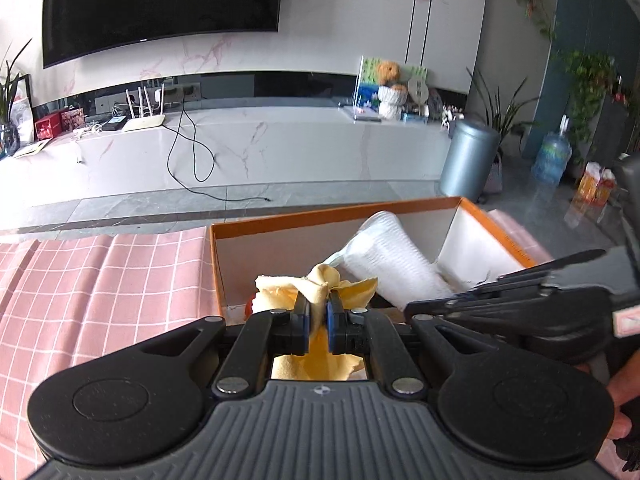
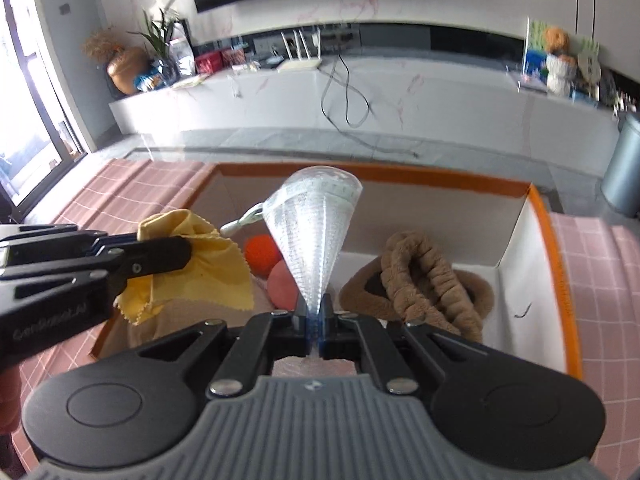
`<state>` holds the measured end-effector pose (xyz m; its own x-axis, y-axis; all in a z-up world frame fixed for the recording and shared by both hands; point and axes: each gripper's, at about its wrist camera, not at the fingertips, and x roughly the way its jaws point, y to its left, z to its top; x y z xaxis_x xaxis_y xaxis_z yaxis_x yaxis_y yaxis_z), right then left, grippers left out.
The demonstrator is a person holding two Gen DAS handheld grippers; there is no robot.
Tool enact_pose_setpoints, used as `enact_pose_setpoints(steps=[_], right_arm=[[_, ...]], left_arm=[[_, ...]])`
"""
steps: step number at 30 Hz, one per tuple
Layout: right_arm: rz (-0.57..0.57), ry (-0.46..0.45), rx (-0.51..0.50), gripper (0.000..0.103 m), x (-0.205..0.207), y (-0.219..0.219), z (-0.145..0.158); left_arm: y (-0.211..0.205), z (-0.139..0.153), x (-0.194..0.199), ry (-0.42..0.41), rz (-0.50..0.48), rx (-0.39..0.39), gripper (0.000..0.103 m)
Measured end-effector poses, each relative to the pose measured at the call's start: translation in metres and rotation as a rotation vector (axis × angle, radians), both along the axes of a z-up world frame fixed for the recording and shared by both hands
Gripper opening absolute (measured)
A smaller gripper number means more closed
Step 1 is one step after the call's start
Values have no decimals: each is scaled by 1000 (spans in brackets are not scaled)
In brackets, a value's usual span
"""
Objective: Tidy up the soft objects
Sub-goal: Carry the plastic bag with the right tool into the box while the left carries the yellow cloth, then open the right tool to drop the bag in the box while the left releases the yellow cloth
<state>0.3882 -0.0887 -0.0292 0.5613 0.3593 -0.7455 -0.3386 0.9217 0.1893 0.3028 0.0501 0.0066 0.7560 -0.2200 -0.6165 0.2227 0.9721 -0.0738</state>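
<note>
Both grippers are clamped on cloth above the orange-rimmed box. Nearest in the left wrist view, the left gripper pinches a bunched yellow cloth between its blue pads, with more of the fabric hanging below the fingers. Just beyond, the right gripper grips the narrow end of a white ribbed cloth, which fans out into a cone toward the box's far wall.

Only the right wrist view shows the box floor: an orange ball and a pink one beside the white cloth, and a brown fuzzy item heaped on the right side (the left wrist view hides all but a sliver of red).

Around the box lies a pink checked tablecloth. Farther off stand a marble console, a grey bin and a wall television.
</note>
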Motion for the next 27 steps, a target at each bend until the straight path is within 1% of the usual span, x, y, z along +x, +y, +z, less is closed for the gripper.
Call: enact_pose_setpoints(steps=[2,4,5,6,8,9,10,11,12,16,21,24,27], right_arm=[[-24,67,20,0,15,1,-12],[-32,94,-1,2,22,6,-20],[-31,95,-14,3,24,8,-23],[-29,98,-25,9,26,10,-24],[-28,99,-40,11,25,11,-25],[-29,96,-47,16,25,11,-25],[-29,93,-53,26,26,11,-25],[-27,88,-54,30,25,11,-24],[-23,79,-59,31,24,10,-22],[-11,36,-80,40,17,9,-13],[17,-50,-143,42,1,4,3],[20,-65,-156,43,-6,-1,7],[15,-65,-158,43,-10,-8,7]], left_arm=[[-4,-4,5,13,-4,18,8],[-6,-8,11,28,-17,40,8],[-8,-10,14,38,-24,51,8],[-9,-12,16,47,-28,60,8],[-9,-16,20,69,-31,65,8],[-8,-17,22,78,-28,59,8],[-6,-18,25,85,-30,50,8],[-5,-18,25,90,-30,41,8],[-4,-19,26,92,-28,37,8],[-3,-18,28,106,-26,44,8],[-9,-20,30,137,-31,64,9],[-13,-26,33,165,-35,65,9],[-15,-29,34,178,-37,66,15]])
